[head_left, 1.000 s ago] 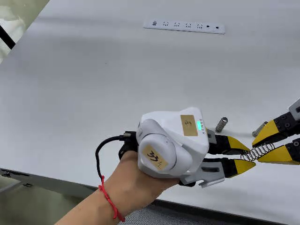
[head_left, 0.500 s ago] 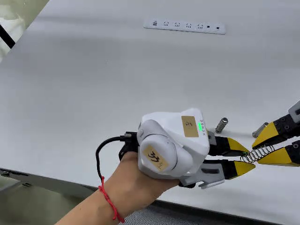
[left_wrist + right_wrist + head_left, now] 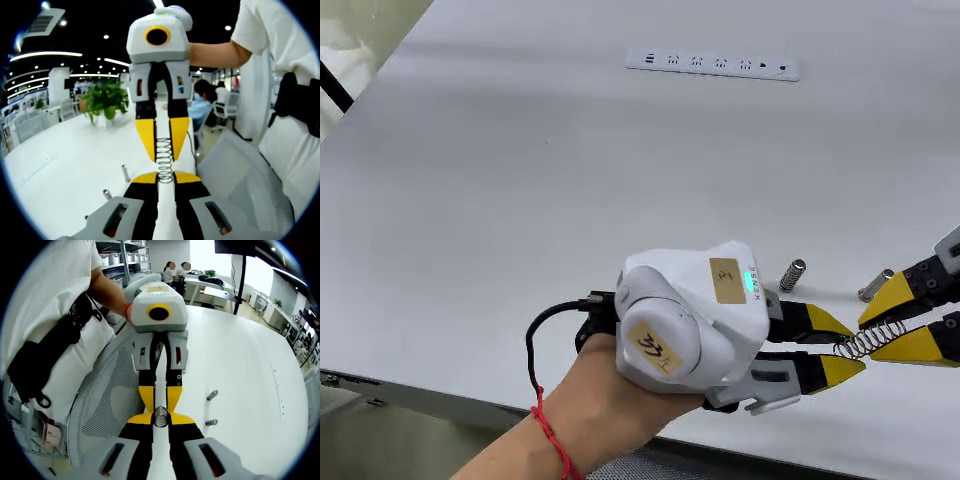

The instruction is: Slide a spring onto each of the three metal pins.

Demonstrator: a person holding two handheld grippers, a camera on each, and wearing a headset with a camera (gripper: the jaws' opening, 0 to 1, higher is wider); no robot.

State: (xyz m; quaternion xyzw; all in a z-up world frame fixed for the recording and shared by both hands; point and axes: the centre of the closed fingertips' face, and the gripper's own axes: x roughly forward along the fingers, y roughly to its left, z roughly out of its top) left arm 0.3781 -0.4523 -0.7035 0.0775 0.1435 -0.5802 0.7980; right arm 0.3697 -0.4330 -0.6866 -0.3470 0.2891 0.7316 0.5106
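**One spring held between two grippers, two pins on the table**

One coil spring is held in the air between the two grippers, just above the near part of the white table. The left gripper is gripped by a hand with a red string tied at the wrist. Its jaws are drawn narrow about one end of the spring. The right gripper is pointed straight at it, tip to tip, and its yellow jaws are closed on the spring's other end. In the right gripper view the spring is seen end-on between that gripper's tips. Whether a pin is held inside the left jaws cannot be told.

Two short metal pins are seen lying on the table just beyond the jaw tips, apart from each other. A ribbed surface like a coil is shown along the left pin. The right pin looks smoother.

One white power strip is laid at the far side of the table.
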